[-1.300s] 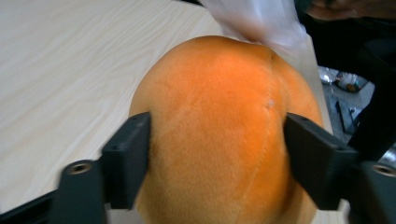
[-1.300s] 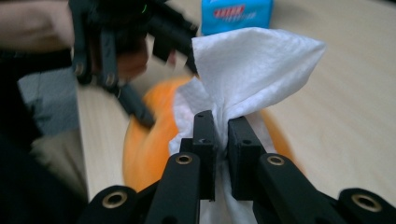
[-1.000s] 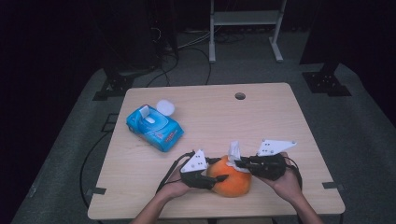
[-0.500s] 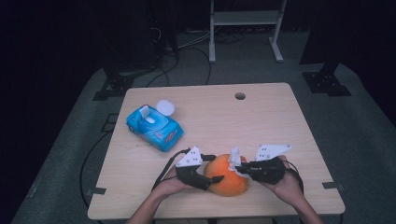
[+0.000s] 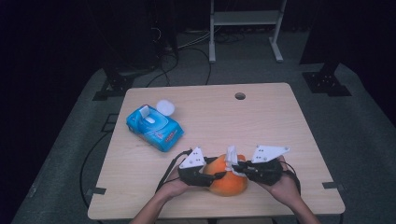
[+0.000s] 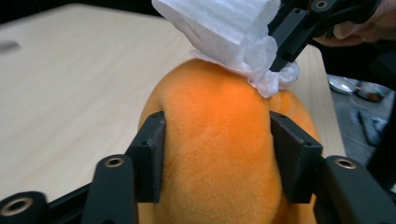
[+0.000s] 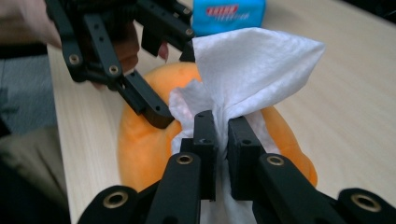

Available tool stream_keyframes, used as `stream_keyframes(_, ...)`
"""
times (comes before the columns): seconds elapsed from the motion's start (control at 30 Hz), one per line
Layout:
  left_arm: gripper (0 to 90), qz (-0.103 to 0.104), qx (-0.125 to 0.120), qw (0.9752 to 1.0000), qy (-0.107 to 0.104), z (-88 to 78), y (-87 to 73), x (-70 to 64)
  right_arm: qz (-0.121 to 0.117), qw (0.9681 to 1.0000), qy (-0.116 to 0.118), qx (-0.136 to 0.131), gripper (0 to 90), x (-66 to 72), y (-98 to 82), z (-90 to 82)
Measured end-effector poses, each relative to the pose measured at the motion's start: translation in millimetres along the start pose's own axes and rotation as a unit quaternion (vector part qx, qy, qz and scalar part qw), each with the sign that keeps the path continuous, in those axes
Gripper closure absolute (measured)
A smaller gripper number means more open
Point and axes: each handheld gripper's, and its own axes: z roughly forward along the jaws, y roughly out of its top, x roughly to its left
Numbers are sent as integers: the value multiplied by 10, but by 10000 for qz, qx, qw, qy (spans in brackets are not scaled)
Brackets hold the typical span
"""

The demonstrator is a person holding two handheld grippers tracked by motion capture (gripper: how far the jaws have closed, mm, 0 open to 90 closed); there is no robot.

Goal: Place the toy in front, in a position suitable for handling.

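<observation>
At the lower centre of the high view, an orange plush toy (image 5: 229, 179) is clamped by the left gripper (image 6: 217, 154), whose jaws have just been closing. A white tissue (image 7: 243, 74) is pinched tight by the right gripper (image 7: 223, 140) on the toy's top.

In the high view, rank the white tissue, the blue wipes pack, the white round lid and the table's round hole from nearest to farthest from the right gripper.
From the right gripper:
1. Crumpled white tissue, pinched in its jaws over the orange plush toy.
2. Blue plastic wipes pack, far to its left.
3 and 4. Small white round lid, beyond the pack, and round hole at the table's far edge: too close to call.
</observation>
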Motion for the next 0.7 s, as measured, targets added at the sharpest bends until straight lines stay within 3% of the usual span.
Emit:
stream_keyframes(0.1,448,96,-186,9996,173,-59,42,32,65,9997,-99,-206,826,-9,34,-41)
stream_keyframes(0.2,443,22,-134,9997,202,-75,-11,91,208,9995,-62,-212,827,-69,1,-25)
stream_keyframes(0.33,424,-245,-31,9996,159,-103,-130,184,330,9990,-162,262,827,-191,-169,98)
stream_keyframes(0.43,409,-289,49,9996,60,-136,-172,237,657,9961,-190,550,828,-320,-295,127)
stream_keyframes(0.53,405,-252,66,9997,17,-127,-176,222,707,9970,-140,299,828,-298,-256,103)
stream_keyframes(0.6,405,-180,83,9998,10,-113,-170,205,636,9980,-57,-20,828,-233,-154,80)
stream_keyframes(0.7,404,-148,139,9998,-6,-118,-185,213,550,9985,14,20,828,-176,-129,138)
